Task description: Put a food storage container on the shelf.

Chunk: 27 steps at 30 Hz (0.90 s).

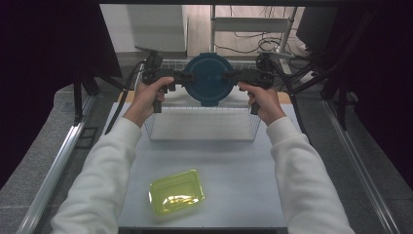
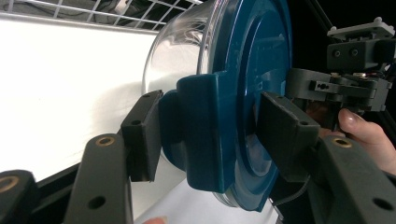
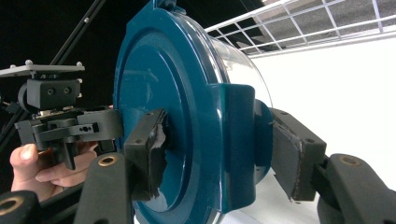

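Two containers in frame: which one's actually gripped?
The round clear container with the blue lid, clamped at opposite lid tabs by the left gripper and right gripper over the wire basket. The yellow-green container lies untouched.

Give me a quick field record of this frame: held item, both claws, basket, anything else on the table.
held item: round clear container with dark blue lid, lid facing the camera in the high view
left claw: shut on the lid's left latch, one pad on the bowl side, the other on the lid face
right claw: shut on the opposite latch
position: above the far part of the white wire basket
also on table: yellow-green container, near edge, untouched
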Available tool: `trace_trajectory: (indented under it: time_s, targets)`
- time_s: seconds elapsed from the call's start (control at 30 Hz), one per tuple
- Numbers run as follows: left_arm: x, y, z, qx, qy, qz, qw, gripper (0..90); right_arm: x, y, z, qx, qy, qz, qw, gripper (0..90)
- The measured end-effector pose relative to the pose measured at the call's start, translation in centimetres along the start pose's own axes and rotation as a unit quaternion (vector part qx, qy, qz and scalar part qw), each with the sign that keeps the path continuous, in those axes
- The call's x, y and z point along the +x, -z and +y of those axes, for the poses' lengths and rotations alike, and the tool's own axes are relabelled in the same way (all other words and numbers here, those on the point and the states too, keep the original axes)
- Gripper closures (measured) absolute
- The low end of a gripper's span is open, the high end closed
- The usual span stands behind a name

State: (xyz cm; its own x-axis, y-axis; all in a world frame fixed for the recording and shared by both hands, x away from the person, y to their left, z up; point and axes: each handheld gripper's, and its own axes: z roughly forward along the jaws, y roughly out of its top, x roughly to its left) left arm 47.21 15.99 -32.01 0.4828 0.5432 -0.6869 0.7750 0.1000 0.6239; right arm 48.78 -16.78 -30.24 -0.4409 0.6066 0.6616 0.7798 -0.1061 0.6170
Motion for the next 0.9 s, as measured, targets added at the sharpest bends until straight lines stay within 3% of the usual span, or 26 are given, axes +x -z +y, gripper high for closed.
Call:
trace_trajectory:
  time_s: [0.27, 0.9]
  targets:
    - [0.7, -0.4, 0.3, 0.0, 0.021, -0.01, 0.9997, 42.5, -0.9, -0.6, 0.5, 0.001, -0.046, 0.003, 0.9989, 40.7]
    - [2.7, -1.4, 1.3, 0.005, 0.066, -0.027, 0.9974, 40.2, -1.9, -1.8, 1.1, -0.011, -0.097, -0.015, 0.9951, 39.5]
